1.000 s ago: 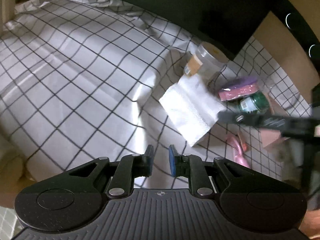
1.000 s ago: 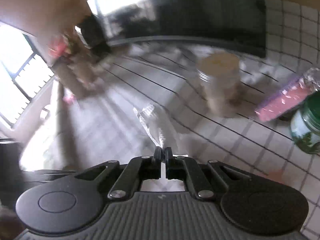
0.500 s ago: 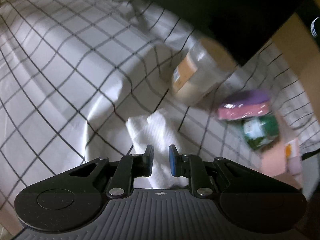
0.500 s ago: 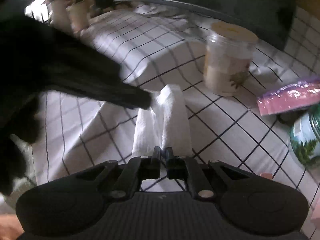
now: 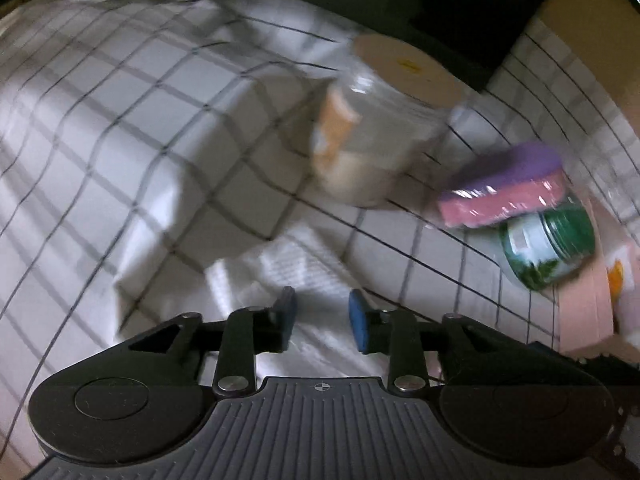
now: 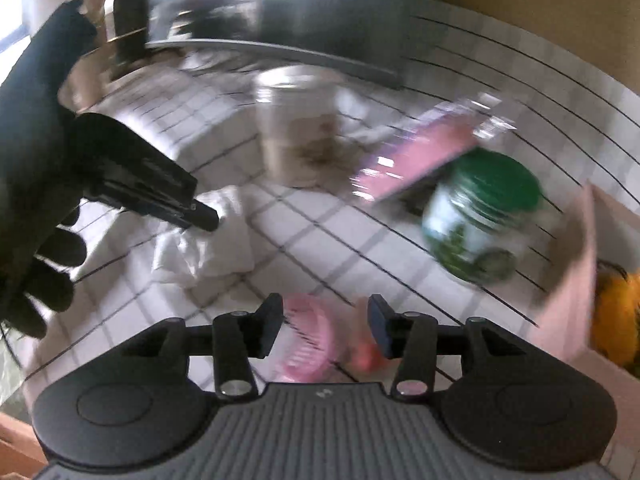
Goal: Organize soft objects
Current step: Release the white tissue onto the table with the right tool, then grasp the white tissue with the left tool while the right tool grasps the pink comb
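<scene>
A white folded cloth [image 5: 288, 272] lies on the checked tablecloth, just ahead of my left gripper [image 5: 322, 312], which is open right over its near part. In the right wrist view the same cloth [image 6: 208, 240] lies crumpled at left, with the left gripper's tip [image 6: 196, 212] touching it. My right gripper [image 6: 326, 320] is open and empty, above a pink comb [image 6: 308, 340]. A pink and purple wrapped sponge [image 5: 504, 188] leans on a green-lidded jar [image 5: 548, 244].
A clear jar with a beige lid [image 5: 380, 120] stands behind the cloth. A pink cardboard box [image 6: 576, 280] with something orange inside is at the right. A dark monitor [image 6: 340, 20] stands at the back. The checked tablecloth [image 5: 120, 140] stretches left.
My right gripper has let go of the white cloth, opened and swung right toward the comb. My left gripper has moved in over the cloth and opened wider.
</scene>
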Demonstrator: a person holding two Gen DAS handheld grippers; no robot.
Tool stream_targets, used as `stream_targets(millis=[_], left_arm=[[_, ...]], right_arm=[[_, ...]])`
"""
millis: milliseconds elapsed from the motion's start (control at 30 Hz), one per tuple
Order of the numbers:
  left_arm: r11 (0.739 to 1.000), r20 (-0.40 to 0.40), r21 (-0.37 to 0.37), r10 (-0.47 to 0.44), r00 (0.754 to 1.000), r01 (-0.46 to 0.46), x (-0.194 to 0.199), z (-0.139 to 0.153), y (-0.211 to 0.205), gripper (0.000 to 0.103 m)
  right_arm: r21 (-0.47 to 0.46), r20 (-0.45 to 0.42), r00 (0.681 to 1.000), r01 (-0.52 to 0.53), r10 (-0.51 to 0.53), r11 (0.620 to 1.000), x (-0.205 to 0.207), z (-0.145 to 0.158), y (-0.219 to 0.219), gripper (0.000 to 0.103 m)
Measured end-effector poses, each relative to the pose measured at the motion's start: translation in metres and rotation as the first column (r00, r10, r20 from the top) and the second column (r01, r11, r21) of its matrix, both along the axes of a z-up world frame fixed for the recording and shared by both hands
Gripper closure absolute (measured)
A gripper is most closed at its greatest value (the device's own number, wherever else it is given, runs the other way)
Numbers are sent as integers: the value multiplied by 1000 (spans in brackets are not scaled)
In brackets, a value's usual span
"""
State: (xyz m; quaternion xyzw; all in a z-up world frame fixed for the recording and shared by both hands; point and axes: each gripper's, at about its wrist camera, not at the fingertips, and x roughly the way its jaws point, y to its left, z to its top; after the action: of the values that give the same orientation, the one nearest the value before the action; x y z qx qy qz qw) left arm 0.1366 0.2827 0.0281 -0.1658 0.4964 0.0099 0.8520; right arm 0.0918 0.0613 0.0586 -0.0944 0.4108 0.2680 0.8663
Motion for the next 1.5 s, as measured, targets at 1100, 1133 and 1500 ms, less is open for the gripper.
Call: stream_targets(millis=[1100, 1133, 1500], left_arm=[[997, -14, 33, 66, 998, -65, -12, -2, 23, 29], [998, -11, 20, 53, 999, -53, -9, -2, 19, 29], [978, -6, 145, -152, 988, 152, 0, -1, -25, 43]], right_arm=[[38, -67, 982, 181, -178, 983, -2, -20, -29, 44], [41, -72, 981, 185, -182, 982, -2, -21, -30, 44], [68, -31, 989, 147, -145, 987, -11, -14, -32, 43]])
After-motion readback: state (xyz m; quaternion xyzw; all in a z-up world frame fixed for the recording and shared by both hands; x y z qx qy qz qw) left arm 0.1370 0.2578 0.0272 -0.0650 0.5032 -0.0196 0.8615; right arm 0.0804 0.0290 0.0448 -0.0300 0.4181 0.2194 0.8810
